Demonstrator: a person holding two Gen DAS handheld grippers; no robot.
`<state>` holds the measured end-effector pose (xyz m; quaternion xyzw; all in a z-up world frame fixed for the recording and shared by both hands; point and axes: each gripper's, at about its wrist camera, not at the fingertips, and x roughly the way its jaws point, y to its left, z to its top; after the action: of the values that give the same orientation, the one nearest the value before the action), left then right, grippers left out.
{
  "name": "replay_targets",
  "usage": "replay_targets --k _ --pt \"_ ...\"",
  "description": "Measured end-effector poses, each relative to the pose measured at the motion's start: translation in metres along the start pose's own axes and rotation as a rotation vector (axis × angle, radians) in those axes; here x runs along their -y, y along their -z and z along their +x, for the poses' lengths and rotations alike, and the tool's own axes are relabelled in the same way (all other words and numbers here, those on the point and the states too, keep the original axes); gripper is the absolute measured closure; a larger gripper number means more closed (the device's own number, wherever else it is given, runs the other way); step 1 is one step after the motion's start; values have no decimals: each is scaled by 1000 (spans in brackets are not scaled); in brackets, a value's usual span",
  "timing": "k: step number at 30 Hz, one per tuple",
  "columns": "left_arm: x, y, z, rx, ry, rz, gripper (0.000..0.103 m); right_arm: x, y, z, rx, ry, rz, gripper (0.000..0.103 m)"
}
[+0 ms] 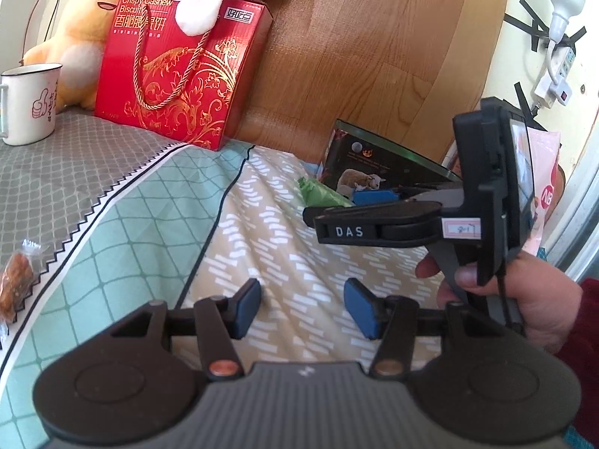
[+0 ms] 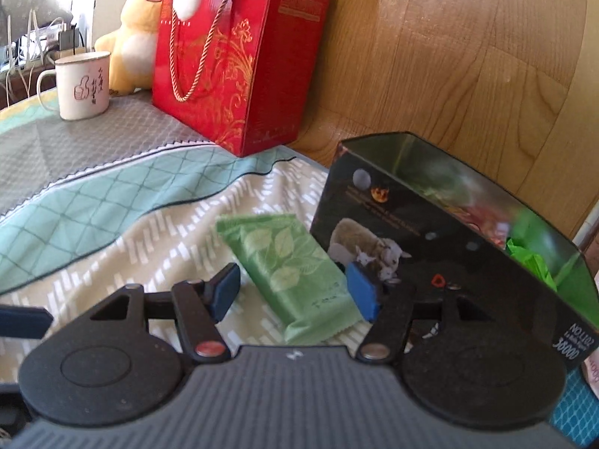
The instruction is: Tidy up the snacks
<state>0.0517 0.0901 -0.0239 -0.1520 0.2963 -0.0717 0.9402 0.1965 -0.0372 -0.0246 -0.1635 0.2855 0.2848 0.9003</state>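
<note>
A green snack packet (image 2: 295, 265) lies flat on the patterned cloth beside a dark open tin box (image 2: 423, 232) with a sheep picture. My right gripper (image 2: 295, 292) is open, its blue pads on either side of the packet's near end. The tin holds green and red wrappers (image 2: 531, 262). In the left wrist view my left gripper (image 1: 303, 308) is open and empty above the cloth; the right gripper's body (image 1: 378, 224) reaches toward the tin (image 1: 374, 164) and the green packet (image 1: 322, 192). A brown wrapped snack (image 1: 15, 288) lies at the far left.
A red biscuit gift box (image 1: 176, 67) with a rope handle stands at the back against a wooden headboard (image 1: 374, 56). A yellow plush duck (image 1: 82, 37) and a white mug (image 1: 30, 104) stand to its left. A pink packet (image 1: 544, 187) shows at right.
</note>
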Motion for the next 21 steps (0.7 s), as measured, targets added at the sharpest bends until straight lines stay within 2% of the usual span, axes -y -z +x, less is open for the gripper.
replay_targets --k 1,5,7,13,21 --pt "0 0 0 -1 0 -2 52 2 -1 0 -4 0 15 46" --pt "-1 0 0 -2 1 -10 51 5 2 -4 -12 24 11 56" --pt "-1 0 1 -1 -1 -13 50 4 5 -7 -6 42 -6 65" --pt "-1 0 1 0 -3 -21 49 -3 20 -27 36 110 -88 81" --pt "-3 0 0 0 -4 -32 48 -2 55 -83 83 189 -178 82"
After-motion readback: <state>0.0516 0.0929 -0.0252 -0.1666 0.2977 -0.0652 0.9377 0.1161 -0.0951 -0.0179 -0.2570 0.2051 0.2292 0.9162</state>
